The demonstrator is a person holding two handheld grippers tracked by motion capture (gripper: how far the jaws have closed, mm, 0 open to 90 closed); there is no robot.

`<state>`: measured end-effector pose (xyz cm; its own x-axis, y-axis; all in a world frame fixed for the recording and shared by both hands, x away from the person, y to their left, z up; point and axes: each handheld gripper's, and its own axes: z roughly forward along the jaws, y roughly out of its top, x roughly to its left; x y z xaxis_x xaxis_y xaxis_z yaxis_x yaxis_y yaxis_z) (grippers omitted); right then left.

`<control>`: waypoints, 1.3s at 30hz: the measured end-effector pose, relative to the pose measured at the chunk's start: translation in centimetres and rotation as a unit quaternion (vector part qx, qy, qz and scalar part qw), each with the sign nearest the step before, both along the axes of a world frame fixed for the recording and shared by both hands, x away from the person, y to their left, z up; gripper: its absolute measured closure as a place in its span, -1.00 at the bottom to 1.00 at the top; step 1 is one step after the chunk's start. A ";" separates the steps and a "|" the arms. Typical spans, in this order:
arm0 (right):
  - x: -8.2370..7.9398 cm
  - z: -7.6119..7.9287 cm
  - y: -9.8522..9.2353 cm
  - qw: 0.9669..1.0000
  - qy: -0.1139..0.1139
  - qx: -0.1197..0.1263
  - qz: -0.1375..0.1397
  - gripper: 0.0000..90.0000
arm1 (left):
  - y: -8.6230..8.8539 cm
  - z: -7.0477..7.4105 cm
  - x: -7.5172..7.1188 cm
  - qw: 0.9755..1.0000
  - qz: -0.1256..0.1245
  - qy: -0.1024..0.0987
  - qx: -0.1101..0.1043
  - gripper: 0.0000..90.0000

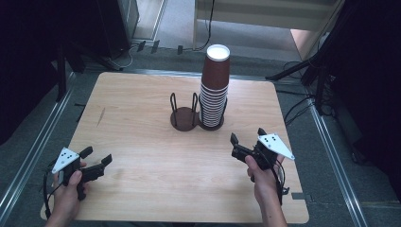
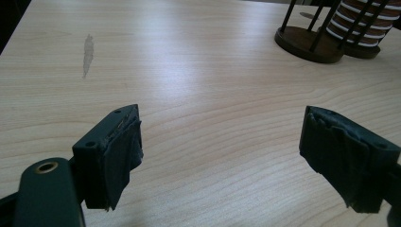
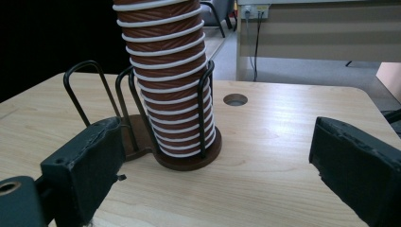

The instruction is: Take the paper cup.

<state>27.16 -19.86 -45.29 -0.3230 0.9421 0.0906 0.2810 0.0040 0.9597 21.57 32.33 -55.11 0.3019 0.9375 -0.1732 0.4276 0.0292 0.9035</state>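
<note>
Both of your grippers, left gripper (image 1: 97, 159) and right gripper (image 1: 247, 135), hover low over the counter (image 1: 142, 123) near you, jaws spread wide and empty. Farther off, mid-counter, a cup stack (image 1: 215, 87) stands in a wire holder (image 1: 196, 118).

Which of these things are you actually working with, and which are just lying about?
Likely part of the job:
stack of brown paper cups
cup-filled holder
empty wire holder
left gripper and right gripper, both open

Just around:
wooden table
floor cables
</note>
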 end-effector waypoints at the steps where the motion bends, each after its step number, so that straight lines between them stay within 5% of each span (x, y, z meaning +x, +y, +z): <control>1: 0.0 0.1 0.1 1.000 -0.001 0.000 0.000 -0.91 | 0.0 0.0 0.0 1.000 0.000 0.000 0.000 -0.68; 18: 1.3 0.7 1.9 1.000 -0.004 0.010 0.008 -0.91 | 0.1 0.0 0.0 1.000 0.000 0.001 -0.001 -0.68; 29: 2.3 1.6 2.7 0.999 -0.008 0.037 0.004 -0.90 | 0.2 0.0 0.0 1.000 -0.001 0.003 -0.011 -0.68; 39: 3.6 2.5 4.2 0.999 -0.017 0.031 0.006 -0.90 | 0.2 0.0 0.1 1.000 -0.001 0.004 -0.011 -0.68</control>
<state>30.75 -15.64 -42.79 -0.3382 0.9310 0.1372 0.2476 -0.0526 0.9674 21.65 32.55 -55.15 0.3017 0.9330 -0.1959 0.4343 0.0484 0.8995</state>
